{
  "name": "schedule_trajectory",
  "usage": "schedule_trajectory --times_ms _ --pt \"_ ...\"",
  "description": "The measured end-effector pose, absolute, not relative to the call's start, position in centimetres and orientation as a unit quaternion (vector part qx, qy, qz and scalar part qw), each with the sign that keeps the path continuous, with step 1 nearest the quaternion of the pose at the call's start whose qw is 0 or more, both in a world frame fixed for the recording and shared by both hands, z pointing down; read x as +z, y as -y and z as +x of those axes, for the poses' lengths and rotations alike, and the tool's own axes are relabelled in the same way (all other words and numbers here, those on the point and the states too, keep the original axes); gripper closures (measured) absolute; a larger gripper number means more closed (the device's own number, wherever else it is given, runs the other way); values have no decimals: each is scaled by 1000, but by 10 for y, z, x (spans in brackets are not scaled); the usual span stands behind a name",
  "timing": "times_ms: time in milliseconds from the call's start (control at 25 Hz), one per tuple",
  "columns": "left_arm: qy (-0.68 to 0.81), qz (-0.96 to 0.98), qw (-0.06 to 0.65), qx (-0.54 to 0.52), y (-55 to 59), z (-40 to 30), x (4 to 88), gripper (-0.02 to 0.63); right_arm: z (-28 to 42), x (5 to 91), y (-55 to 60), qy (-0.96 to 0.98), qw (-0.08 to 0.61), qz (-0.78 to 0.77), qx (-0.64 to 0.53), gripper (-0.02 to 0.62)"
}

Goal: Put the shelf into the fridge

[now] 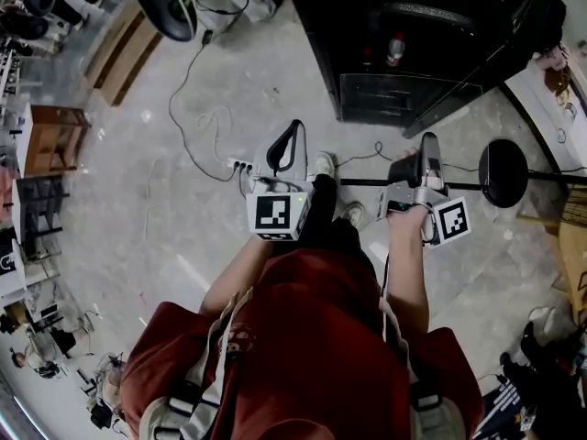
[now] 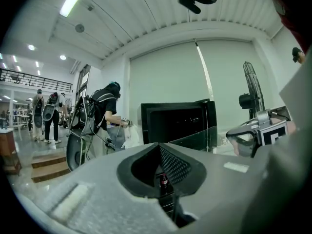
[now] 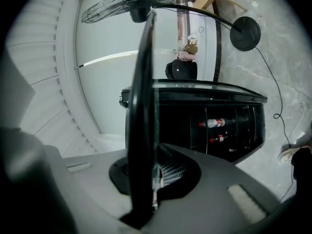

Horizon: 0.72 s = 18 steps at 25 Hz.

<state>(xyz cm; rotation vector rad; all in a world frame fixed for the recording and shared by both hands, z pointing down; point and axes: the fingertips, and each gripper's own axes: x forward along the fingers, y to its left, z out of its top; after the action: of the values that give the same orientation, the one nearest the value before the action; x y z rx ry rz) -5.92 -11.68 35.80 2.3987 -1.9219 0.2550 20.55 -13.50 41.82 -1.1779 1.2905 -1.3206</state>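
The black fridge stands open on the floor ahead, with bottles inside. The glass shelf, clear with a dark rim, hangs level in front of the opening. My right gripper is shut on its near edge. In the right gripper view the shelf runs edge-on between the jaws of the right gripper, with the fridge behind. My left gripper is to the shelf's left, shut and holding nothing. From the left gripper I see the shelf and the right gripper.
A standing fan has its round base on the floor right of the fridge and its pole crossing behind my grippers. A power strip with cables lies left of my feet. Wooden crates stand far left. People work in the background.
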Motion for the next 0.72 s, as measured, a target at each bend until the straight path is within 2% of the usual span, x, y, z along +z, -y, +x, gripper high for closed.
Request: schedule_trajectory --times_ms 720 --pt "606 787 55 105 171 -69 414 601 173 442 206 -511 446 -490 -547 589"
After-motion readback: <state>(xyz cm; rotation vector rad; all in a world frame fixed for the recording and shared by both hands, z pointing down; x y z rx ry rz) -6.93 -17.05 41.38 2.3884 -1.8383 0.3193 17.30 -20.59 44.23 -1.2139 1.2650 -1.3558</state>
